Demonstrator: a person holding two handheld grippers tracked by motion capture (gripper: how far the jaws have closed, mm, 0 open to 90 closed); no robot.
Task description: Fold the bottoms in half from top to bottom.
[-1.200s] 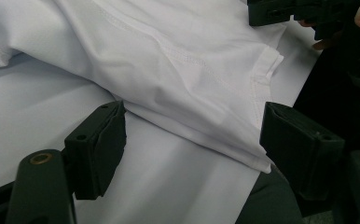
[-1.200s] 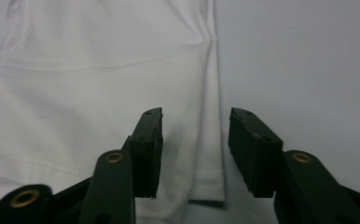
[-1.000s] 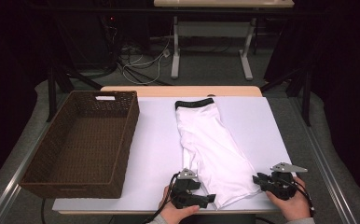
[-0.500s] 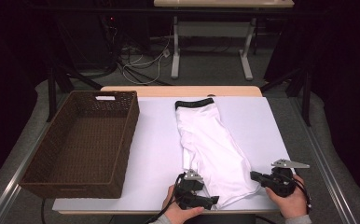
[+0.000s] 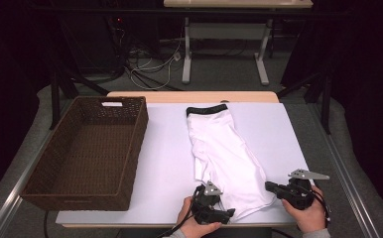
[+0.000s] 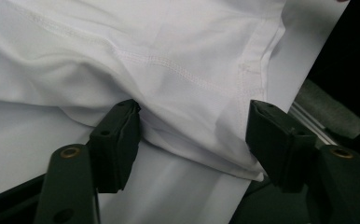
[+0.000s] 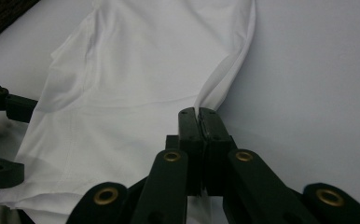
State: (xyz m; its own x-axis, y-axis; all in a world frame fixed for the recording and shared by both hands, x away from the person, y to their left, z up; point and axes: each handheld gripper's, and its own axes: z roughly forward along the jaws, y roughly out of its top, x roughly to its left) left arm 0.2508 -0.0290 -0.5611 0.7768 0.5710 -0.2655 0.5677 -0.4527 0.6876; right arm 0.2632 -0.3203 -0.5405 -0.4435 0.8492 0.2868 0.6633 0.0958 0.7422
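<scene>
White shorts (image 5: 223, 148) with a black waistband (image 5: 207, 109) lie lengthwise on the white bench (image 5: 164, 163), waistband at the far end, hem near the front edge. To their left sits a brown wicker basket (image 5: 88, 148), well apart from the cloth.

The left gripper (image 5: 227, 214) sits at the near hem corner; in the left gripper view its jaws straddle the hem (image 6: 250, 74) with the fabric between them. They have just been closing, yet they stand partly apart and the pads do not press the cloth.

The right gripper (image 5: 270, 187) rests at the right edge of the shorts, near the hem. In the right gripper view its jaws meet flat together right where the folded edge (image 7: 215, 95) ends, apparently pinching that edge, though I cannot see the cloth between the pads.
</scene>
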